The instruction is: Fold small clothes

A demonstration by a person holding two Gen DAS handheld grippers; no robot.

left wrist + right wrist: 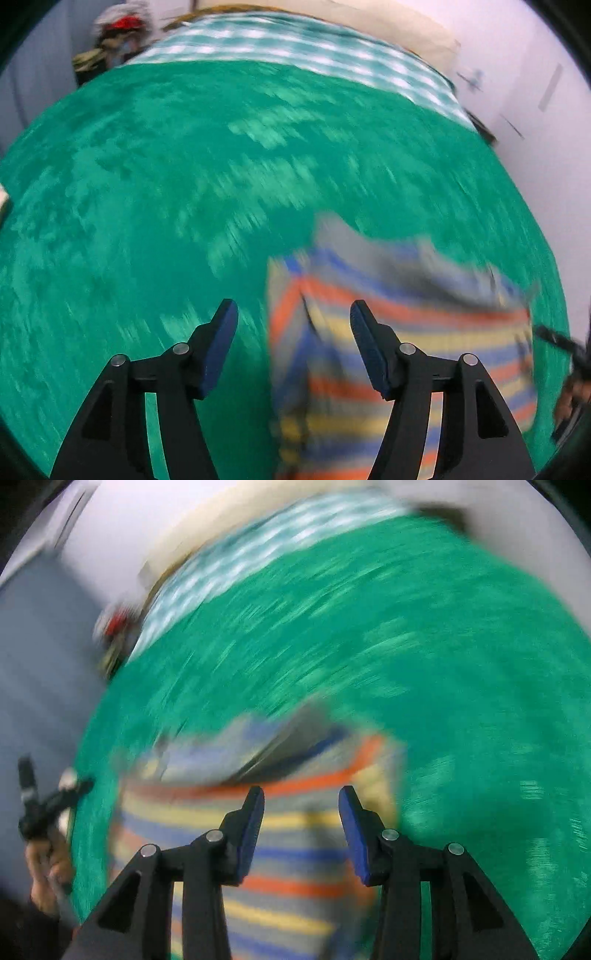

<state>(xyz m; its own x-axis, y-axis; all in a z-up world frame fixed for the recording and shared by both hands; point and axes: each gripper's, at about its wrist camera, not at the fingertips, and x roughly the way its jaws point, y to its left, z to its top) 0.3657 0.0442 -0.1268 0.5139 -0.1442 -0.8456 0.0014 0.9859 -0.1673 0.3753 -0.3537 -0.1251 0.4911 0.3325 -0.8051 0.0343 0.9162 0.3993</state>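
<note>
A small garment (424,314) striped in grey, blue, orange and yellow lies on a green bed cover (184,184), blurred in both views. My left gripper (293,308) is open above the garment's left edge, one finger over the stripes and the other over bare green cover. My right gripper (302,793) is open over the middle of the garment (184,812); nothing is pressed between its pads. In the right wrist view the other gripper (40,805) shows at the left edge, held by a hand (48,871).
A green-and-white checked cloth (295,40) lies across the far end of the cover, with a cream cushion (388,22) behind it. A pile of mixed things (118,33) sits at the far left corner. Pale walls (535,110) close in on the right.
</note>
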